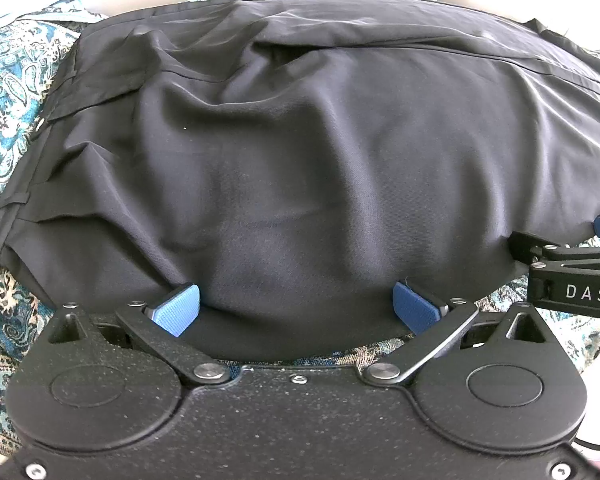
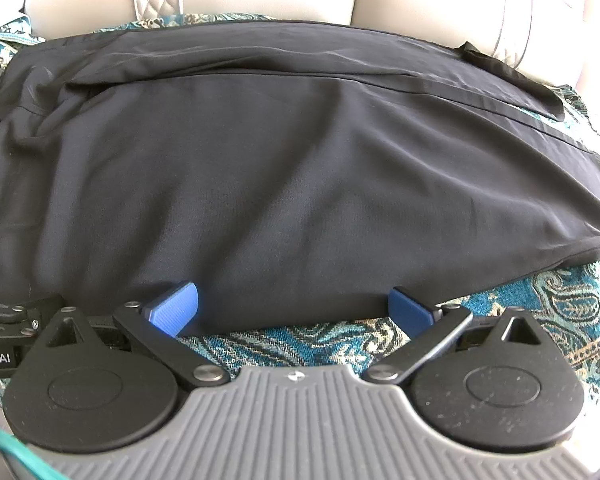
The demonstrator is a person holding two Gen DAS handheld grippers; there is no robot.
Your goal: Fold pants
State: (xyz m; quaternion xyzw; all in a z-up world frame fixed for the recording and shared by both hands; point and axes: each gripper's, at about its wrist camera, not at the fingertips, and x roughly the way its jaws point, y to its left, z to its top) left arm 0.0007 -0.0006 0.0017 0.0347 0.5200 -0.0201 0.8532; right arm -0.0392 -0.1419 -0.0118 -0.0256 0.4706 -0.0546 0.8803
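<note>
Nearest you, your left claw (image 1: 296, 307) stands wide open, its blue textured pads (image 1: 178, 310) straddling the near hem of the black, smooth-woven pants (image 1: 300, 140). At 3 o'clock, your right claw (image 2: 293, 307) is equally spread on the same edge. The pants lie lengthwise across the teal paisley-patterned cover (image 2: 540, 304), spreading toward 12 o'clock, so both claws seem placed to pinch that edge and fold it away.

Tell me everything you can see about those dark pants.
The pants are black, of thin, smooth-looking woven cloth, lying flat but wrinkled across a teal patterned cover. A waistband with belt loops shows at the left; long seams run along the far side. Both open grippers, left and right, sit at the near edge.
</note>
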